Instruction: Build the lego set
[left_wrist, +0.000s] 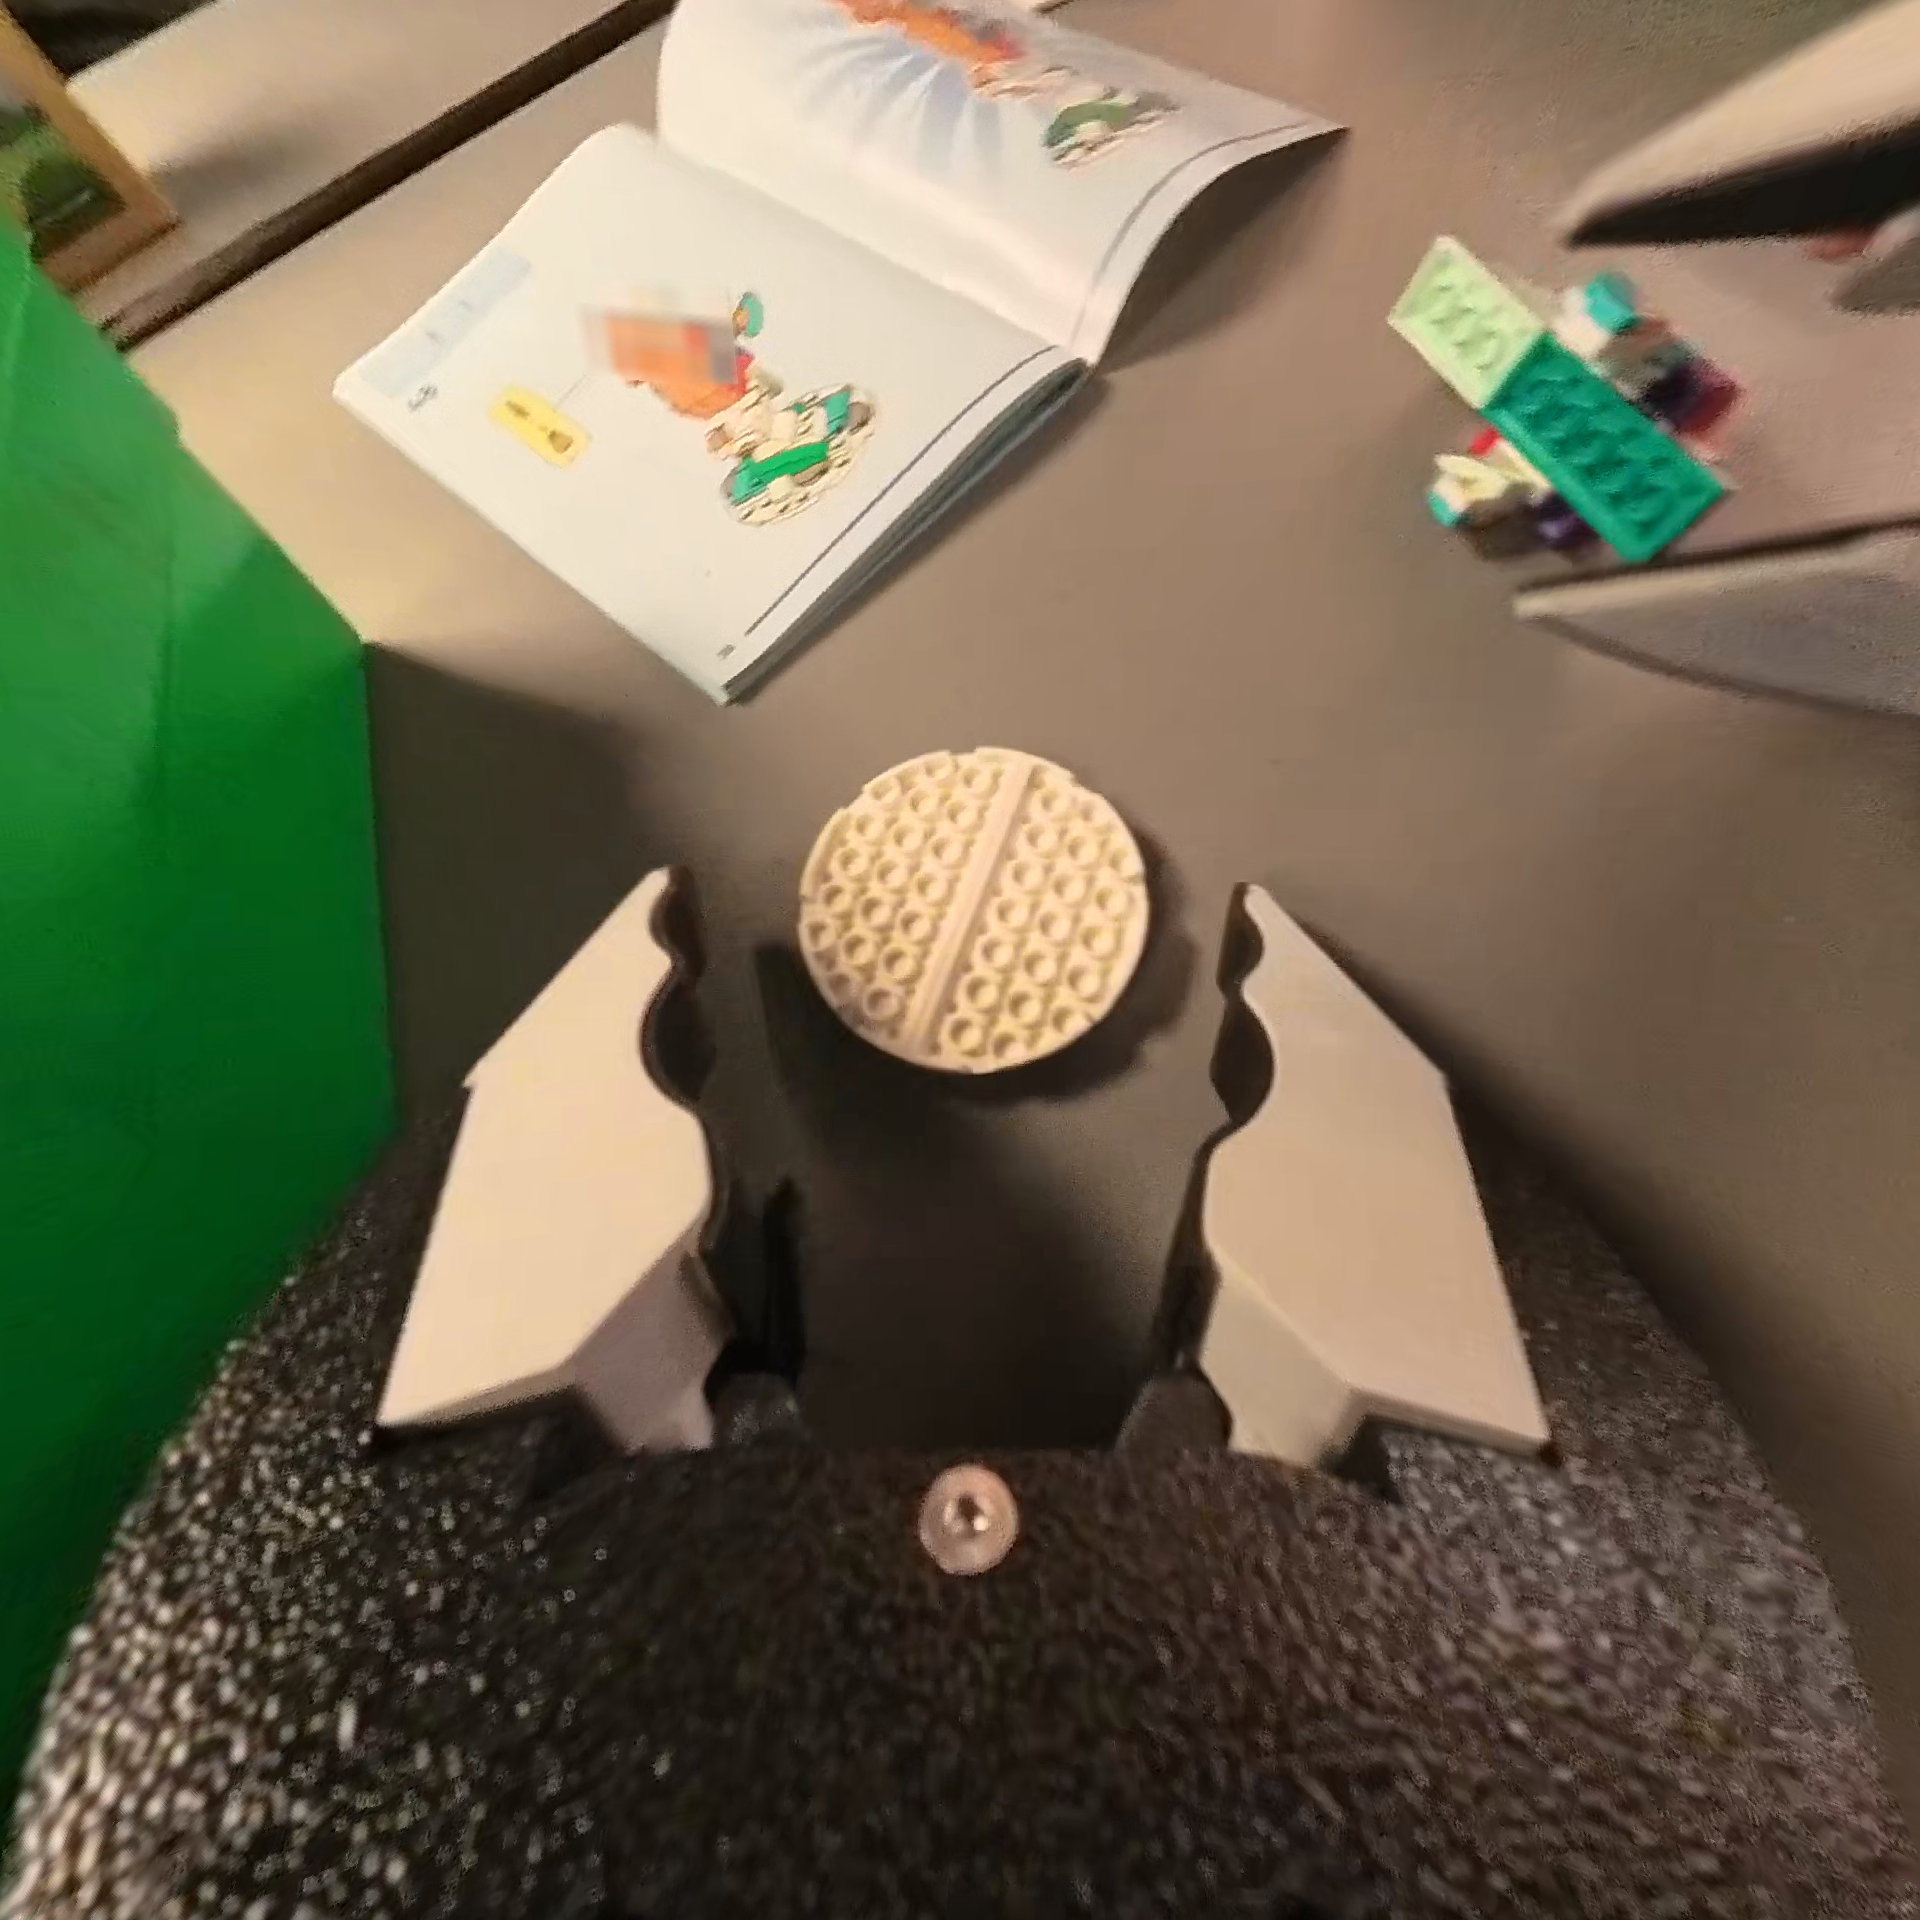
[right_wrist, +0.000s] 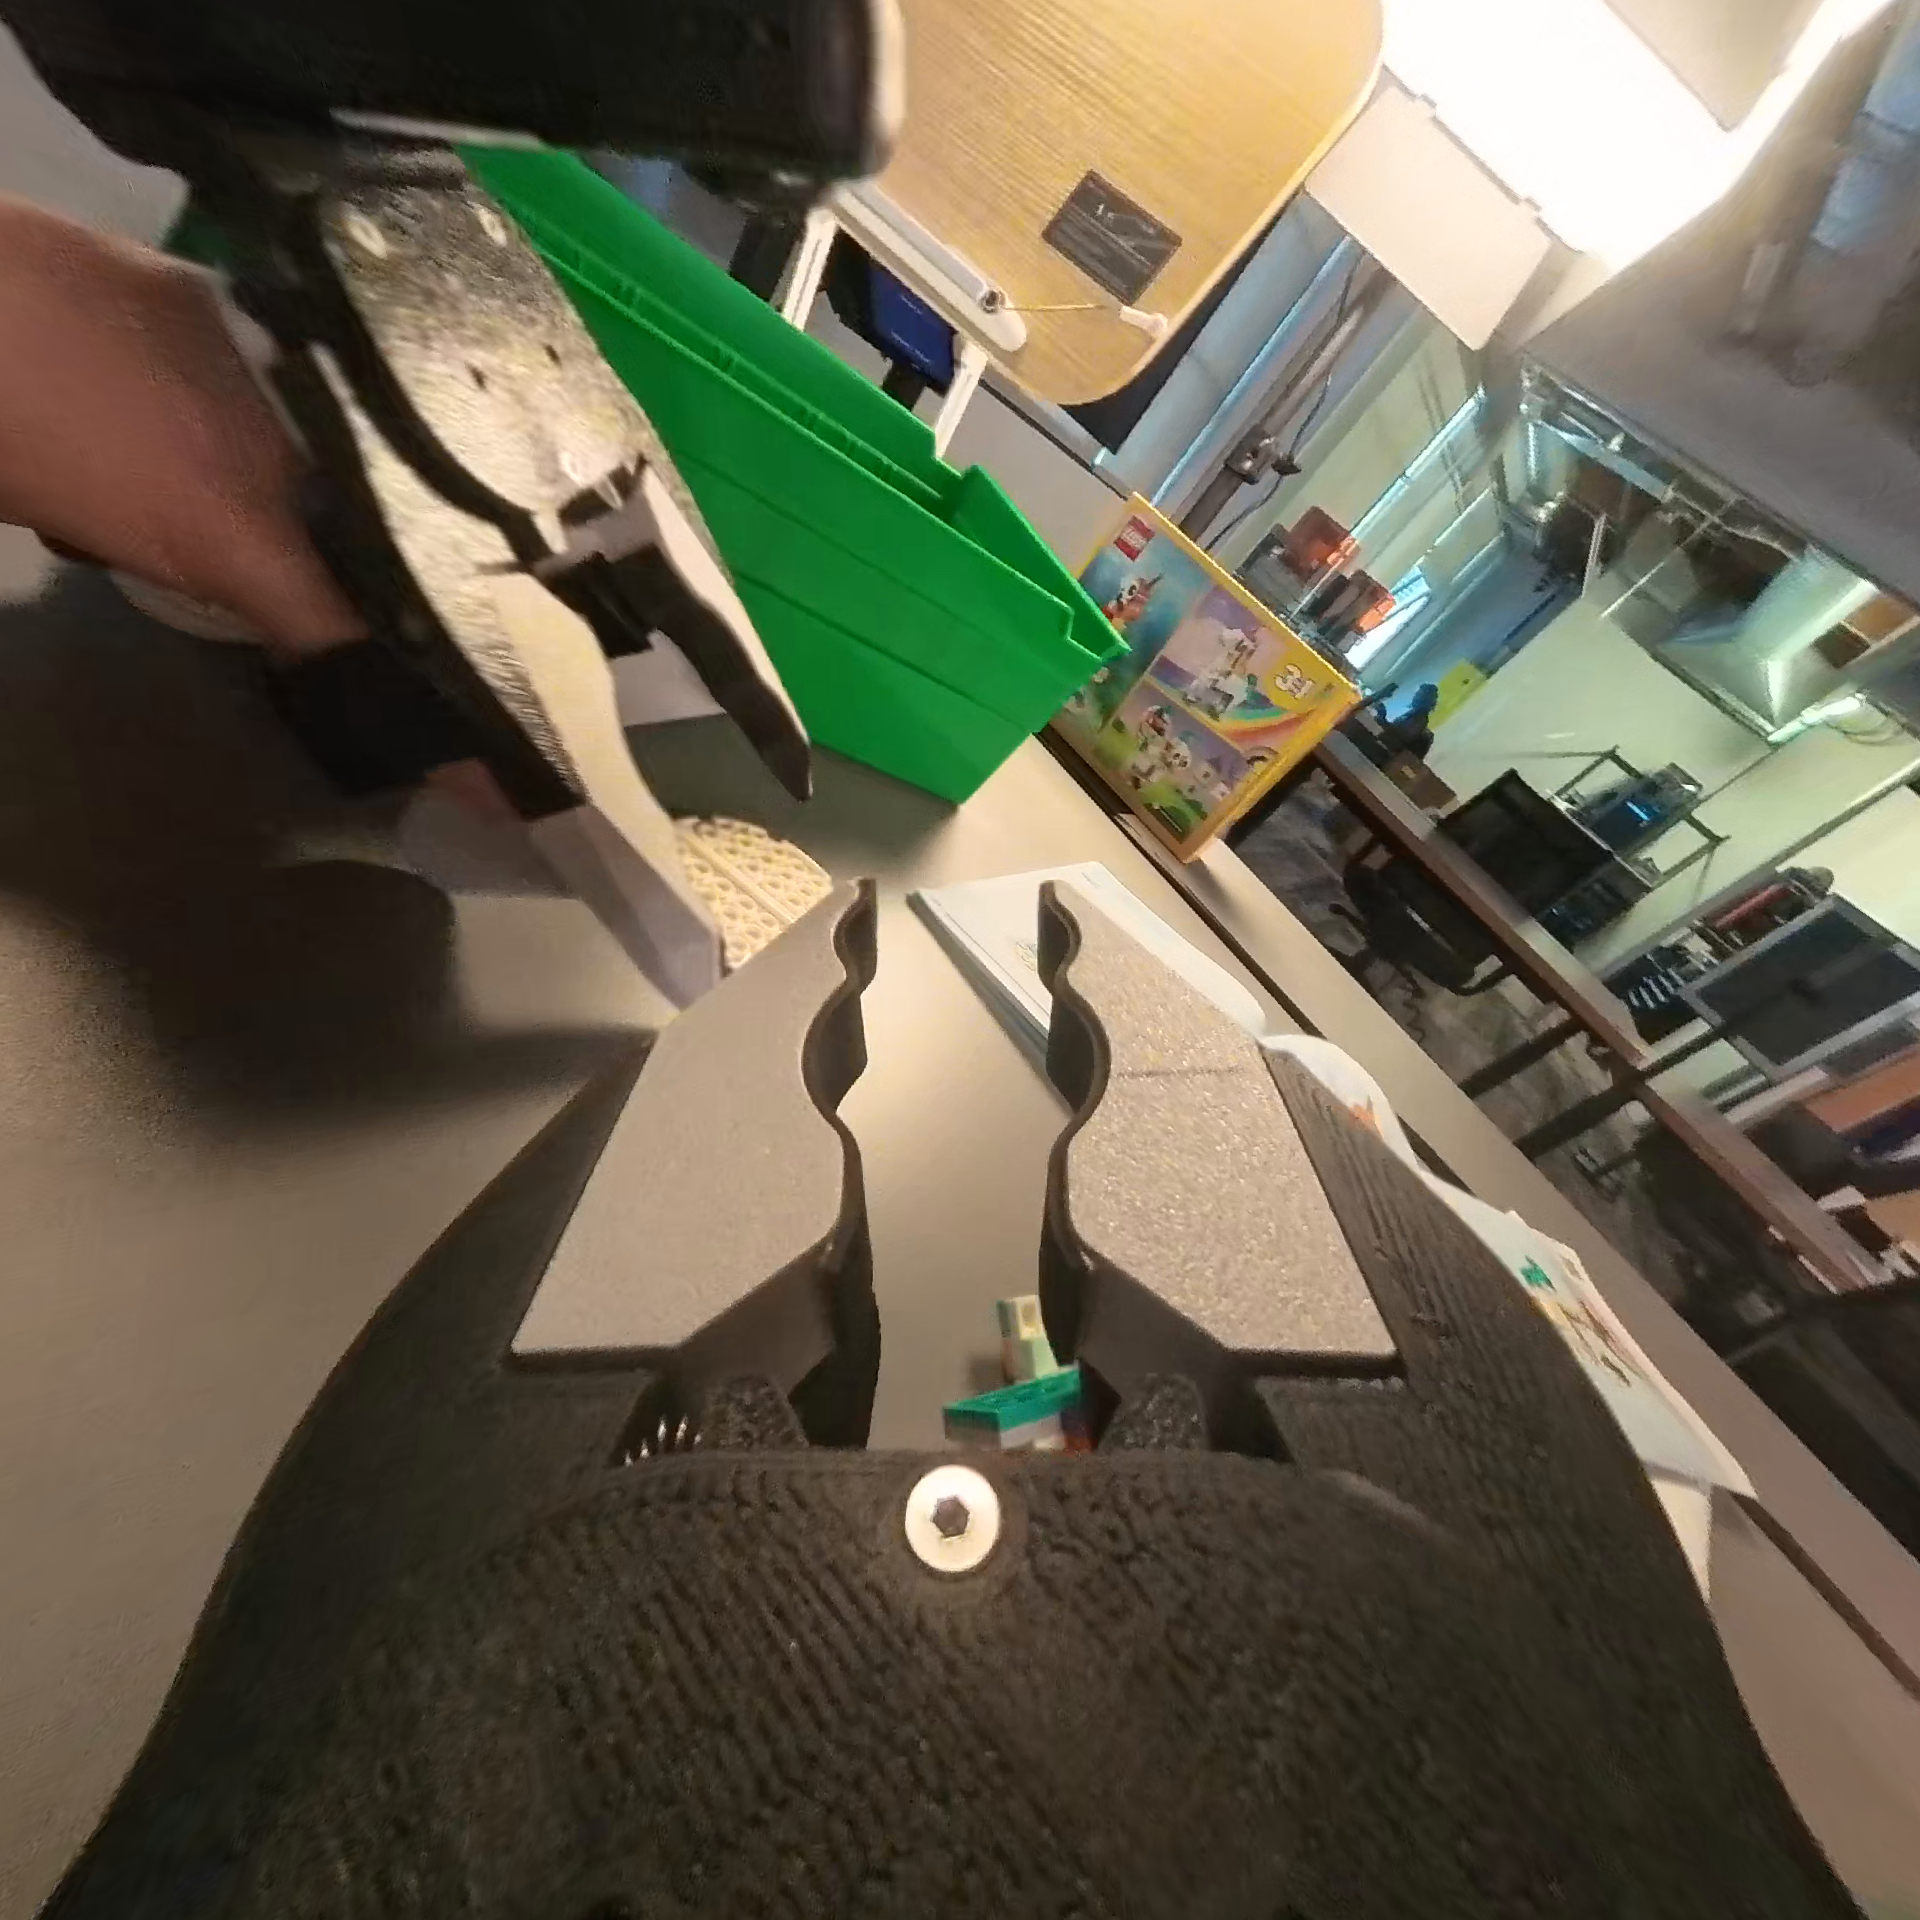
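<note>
On the grey table (left_wrist: 1299, 790), just ahead of the left gripper (left_wrist: 956, 904), lies a round cream studded plate (left_wrist: 982, 909), flat, with a smooth strip running across its middle. The gripper's two pale fingers (left_wrist: 613, 997) stand wide apart on either side of the plate's near half with a clear gap on both sides, so the jaws are spread and grasp nothing. In the right wrist view the same gripper (right_wrist: 717, 831) hangs tilted over the plate (right_wrist: 753, 883), gripped by a person's hand (right_wrist: 145, 447). A green bin (left_wrist: 156, 831) stands close to the left of the plate, and beyond it an open instruction booklet (left_wrist: 810, 343) lies flat on the table. Farther right sits a small cluster of bricks (left_wrist: 1558, 416), with a dark green plate and a light green plate on top. The right gripper (right_wrist: 956, 904) reaches low across the table above that cluster (right_wrist: 1023, 1392), its fingers (right_wrist: 1164, 1122) parted and bare, with tabletop showing between them. A colourful toy box (right_wrist: 1216, 675) stands behind the bin (right_wrist: 862, 582) at the table's far edge.
</note>
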